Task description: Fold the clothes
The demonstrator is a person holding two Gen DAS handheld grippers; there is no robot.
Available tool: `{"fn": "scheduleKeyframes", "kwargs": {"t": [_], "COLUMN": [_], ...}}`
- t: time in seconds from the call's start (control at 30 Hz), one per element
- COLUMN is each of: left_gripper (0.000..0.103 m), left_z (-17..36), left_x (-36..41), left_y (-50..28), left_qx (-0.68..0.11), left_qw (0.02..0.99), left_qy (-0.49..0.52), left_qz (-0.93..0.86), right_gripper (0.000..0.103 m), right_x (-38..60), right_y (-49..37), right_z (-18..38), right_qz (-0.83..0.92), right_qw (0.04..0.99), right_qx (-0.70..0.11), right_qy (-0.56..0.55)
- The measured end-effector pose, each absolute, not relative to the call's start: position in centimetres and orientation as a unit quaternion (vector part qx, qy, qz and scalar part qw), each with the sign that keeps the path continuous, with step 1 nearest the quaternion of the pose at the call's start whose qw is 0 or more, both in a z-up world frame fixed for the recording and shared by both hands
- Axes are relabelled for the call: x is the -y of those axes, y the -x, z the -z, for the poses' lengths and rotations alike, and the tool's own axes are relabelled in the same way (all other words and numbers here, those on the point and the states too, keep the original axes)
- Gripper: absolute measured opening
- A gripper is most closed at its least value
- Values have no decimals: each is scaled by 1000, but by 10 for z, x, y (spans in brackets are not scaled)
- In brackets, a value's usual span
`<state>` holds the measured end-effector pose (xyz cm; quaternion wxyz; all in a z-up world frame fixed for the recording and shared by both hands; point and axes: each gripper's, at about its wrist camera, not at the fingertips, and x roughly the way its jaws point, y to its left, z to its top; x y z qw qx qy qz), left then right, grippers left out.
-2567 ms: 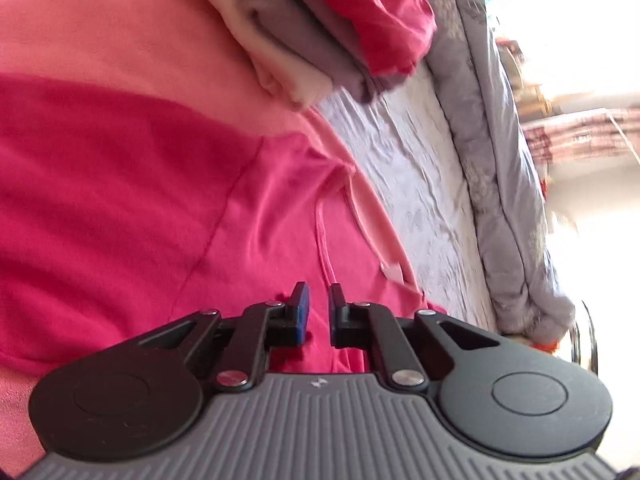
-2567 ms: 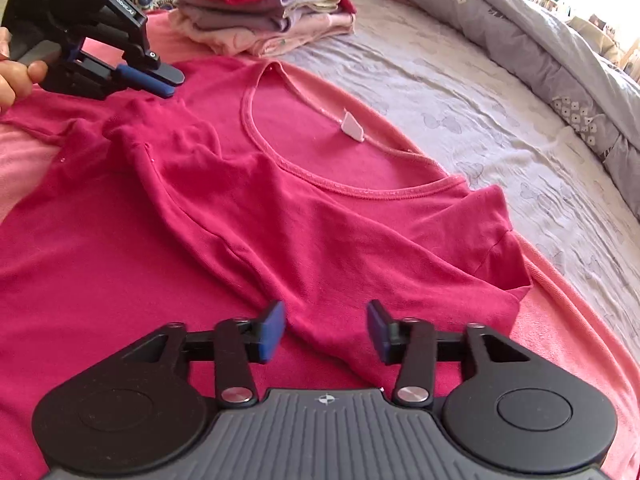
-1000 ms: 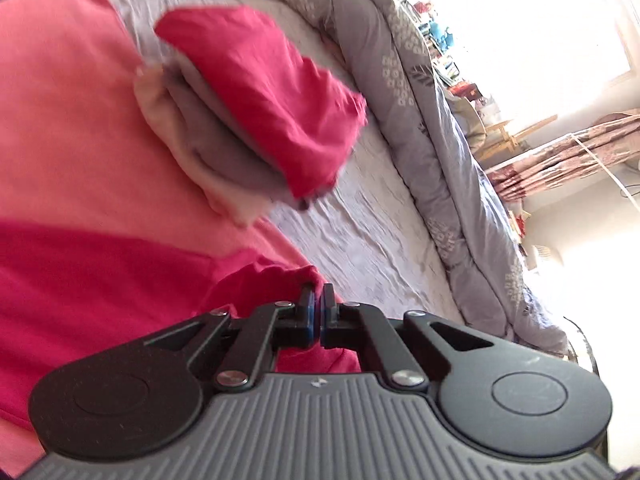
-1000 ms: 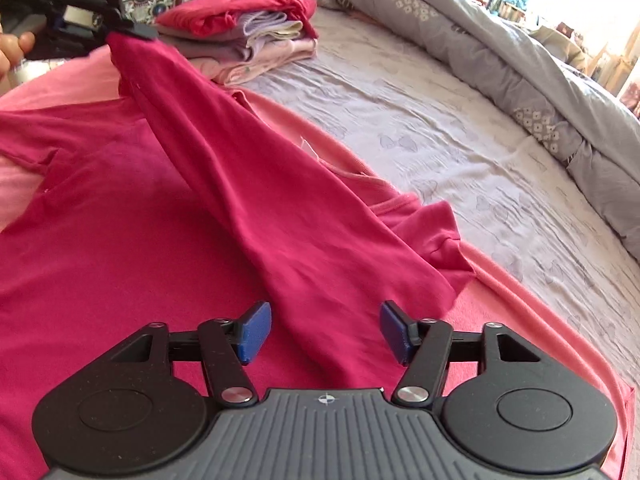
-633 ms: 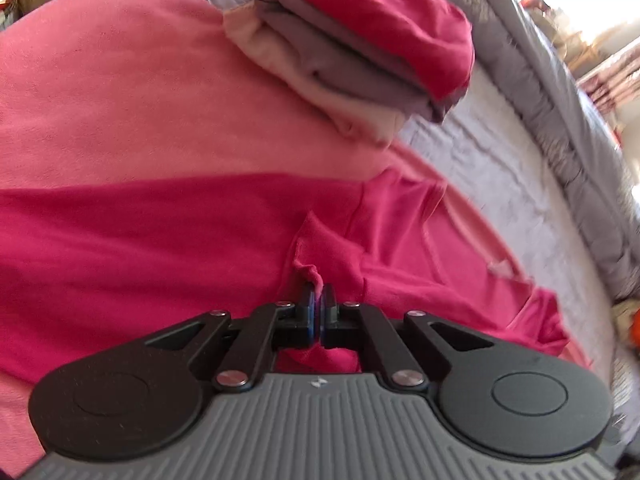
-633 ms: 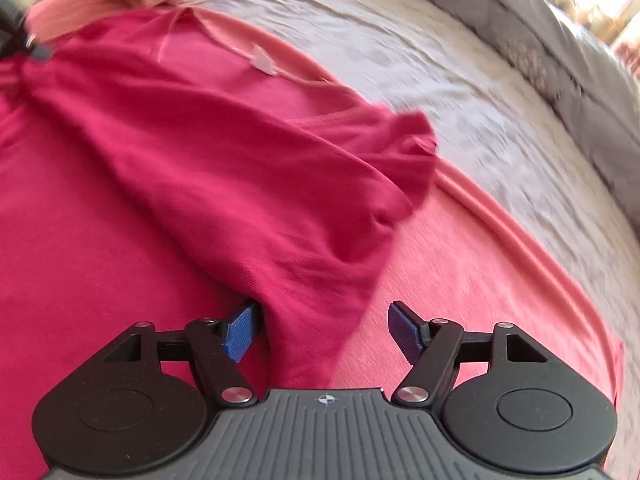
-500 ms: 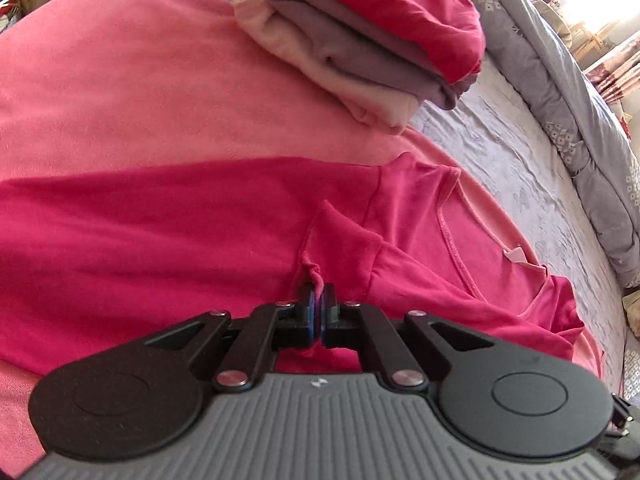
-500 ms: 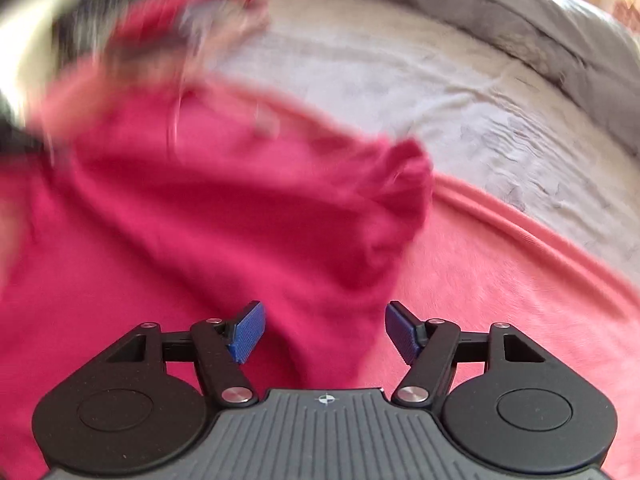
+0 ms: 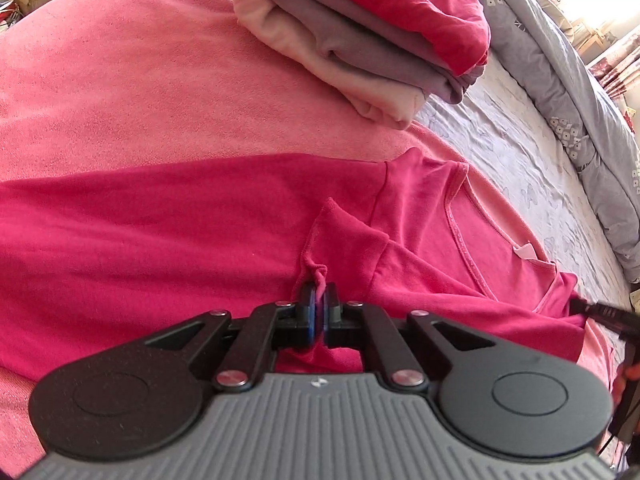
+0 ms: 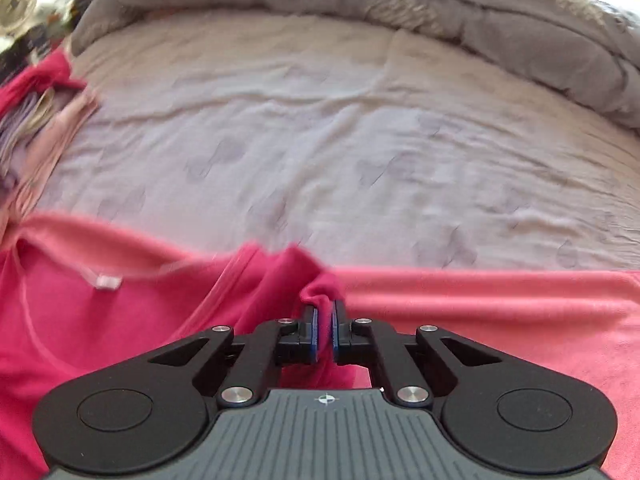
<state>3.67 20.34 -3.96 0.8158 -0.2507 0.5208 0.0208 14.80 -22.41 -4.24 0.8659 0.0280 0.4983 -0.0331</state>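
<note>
Left gripper [image 9: 319,300] low centre of the left wrist view, jaws pressed together on a bunched pinch of the magenta shirt [image 9: 168,216], cloth squeezed up between the blue pads. Right gripper [image 10: 324,320] low centre of the right wrist view, blue pads nearly together with a fold of the same shirt [image 10: 120,320] nipped between them.

No readable writing anywhere: only a small emblem moulded on each gripper body, and a white neck tag [image 9: 524,251], blank as far as can be told, blurred in the right view [image 10: 108,281].

Shirt spread flat across the middle of the left view on a pink blanket [image 9: 132,92], neckline at right centre, one sleeve folded inward over the body toward the left gripper. At the right edge of that view, the black tip of the right gripper [image 9: 600,314] at the shirt's far shoulder. Seen in full only from the left wrist: a stack of folded clothes [image 9: 372,36] at top centre, crimson over grey over pale peach, close beyond the shirt, apart from it. From the right wrist, merely a smeared sliver of that stack [image 10: 36,112] at the left edge.

Shown better from the right wrist: wide pale bedsheet [image 10: 340,152] past the blanket's edge, bare and wrinkled, bounded along the top by a rolled grey quilt [image 10: 440,12]. Right view motion-blurred throughout.
</note>
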Motion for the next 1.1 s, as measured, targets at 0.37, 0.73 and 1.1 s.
{"fn": "scheduleKeyframes", "kwargs": {"t": [0.37,0.73,1.1], "left_gripper": [4,38,41], "left_z": [39,15,-13], "left_x": [-205,-228,-156], "left_y": [-36,-35,-40], "left_qx": [-521,-514,-478], "left_qw": [814,822,872], "left_qy": [255,234,85], "left_qz": [-21,-72,55], "right_gripper": [8,18,33], "right_x": [254,186,217], "right_y": [-189,-72,-24], "right_z": [63,11,52], "right_qz": [140,-90,-3], "right_qw": [867,889,830], "right_qx": [-473,-443,-528], "right_qy": [-69,74,178]}}
